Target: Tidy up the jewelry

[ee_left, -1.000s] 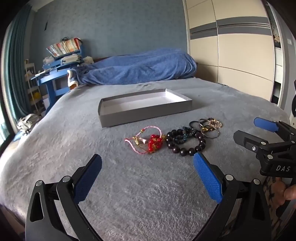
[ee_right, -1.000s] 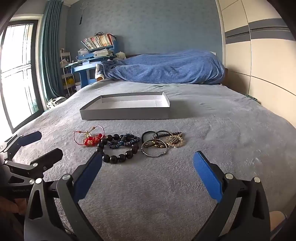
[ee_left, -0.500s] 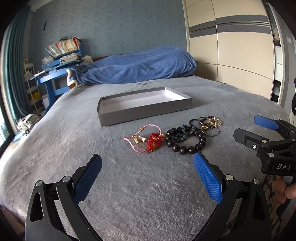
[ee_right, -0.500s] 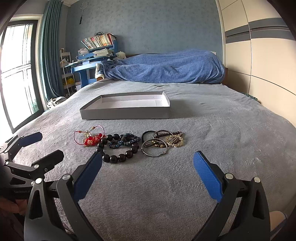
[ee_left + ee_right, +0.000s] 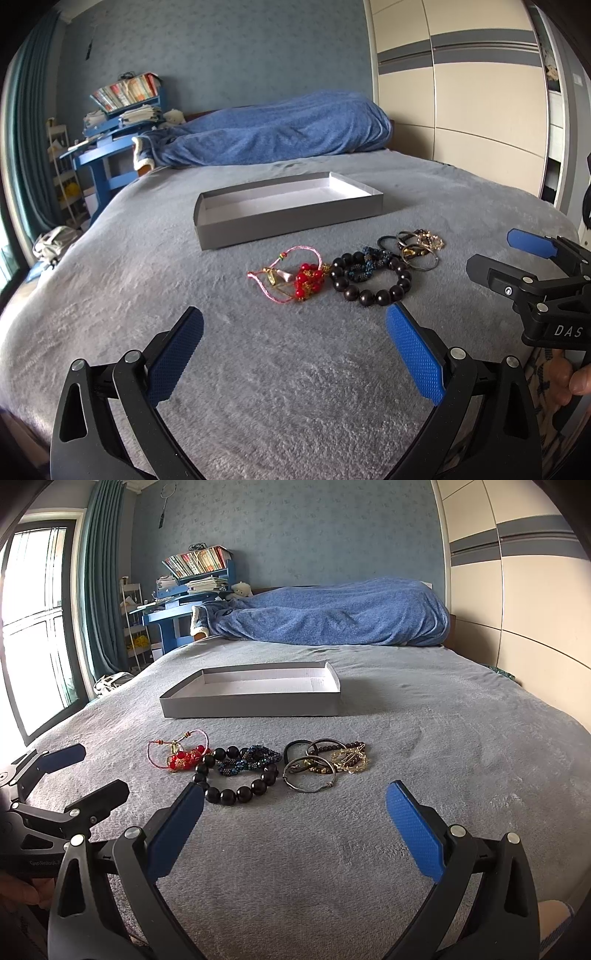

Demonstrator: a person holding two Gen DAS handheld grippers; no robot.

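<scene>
A row of jewelry lies on the grey bed cover: a pink cord bracelet with red beads (image 5: 291,277) (image 5: 181,755), a dark bead bracelet (image 5: 369,286) (image 5: 236,779) with a blue beaded one (image 5: 365,264) (image 5: 247,760) inside it, and a heap of rings, bangles and a gold chain (image 5: 419,245) (image 5: 327,760). Behind them stands an empty shallow grey box (image 5: 288,221) (image 5: 251,705). My left gripper (image 5: 295,354) is open and empty, in front of the jewelry. My right gripper (image 5: 295,830) is open and empty, in front of the bangles.
A blue blanket (image 5: 332,613) is heaped at the head of the bed. A blue desk with books (image 5: 184,590) stands at the back left by the window. Wardrobe doors (image 5: 461,92) line the right side.
Both grippers have risen and moved slightly nearer the jewelry. Both stay open; nothing on the bed has moved.
</scene>
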